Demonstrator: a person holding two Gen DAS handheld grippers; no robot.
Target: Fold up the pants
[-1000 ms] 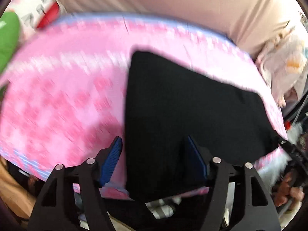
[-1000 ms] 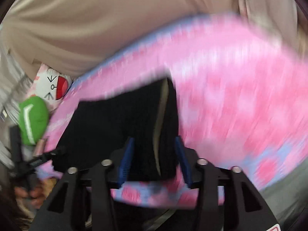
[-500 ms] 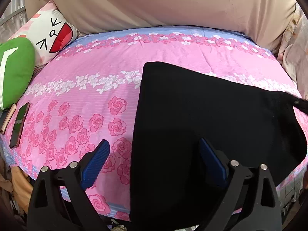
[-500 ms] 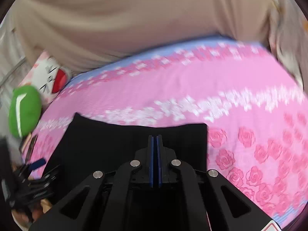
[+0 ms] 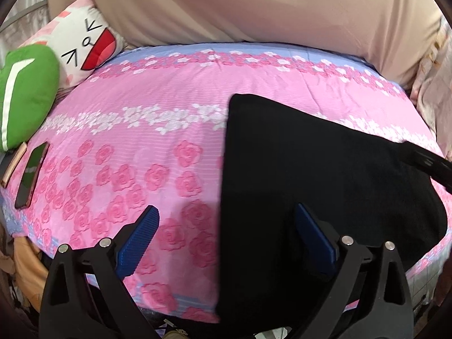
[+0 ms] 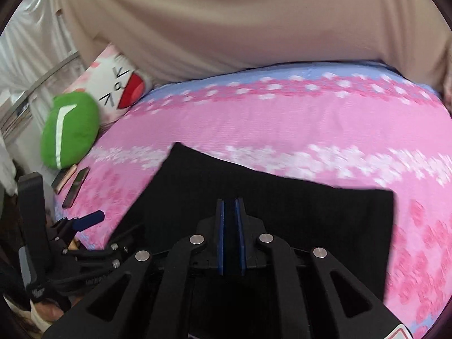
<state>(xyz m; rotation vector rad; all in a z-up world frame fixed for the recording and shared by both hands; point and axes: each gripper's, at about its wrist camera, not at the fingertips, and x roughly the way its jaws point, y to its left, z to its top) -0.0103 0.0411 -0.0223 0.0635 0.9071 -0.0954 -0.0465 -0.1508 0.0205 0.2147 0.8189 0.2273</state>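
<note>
Black pants [image 5: 325,186]: folded flat on the pink floral bedspread [image 5: 147,147], toward its near edge. Left gripper [image 5: 226,237]: jaws spread wide and opening, straddling the pants' left edge, pads clear. Right gripper [image 6: 231,226]: narrow gap, opening, gripping nothing, above the pants. No containers seen.

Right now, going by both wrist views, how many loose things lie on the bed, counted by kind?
Black pants: 1
Pillows and plush cushions: 2, a green one and a white cartoon-face one
Phones: 2, a dark one and a rose-gold-edged one
Total: 5, all on the pink floral bed sheet
</note>
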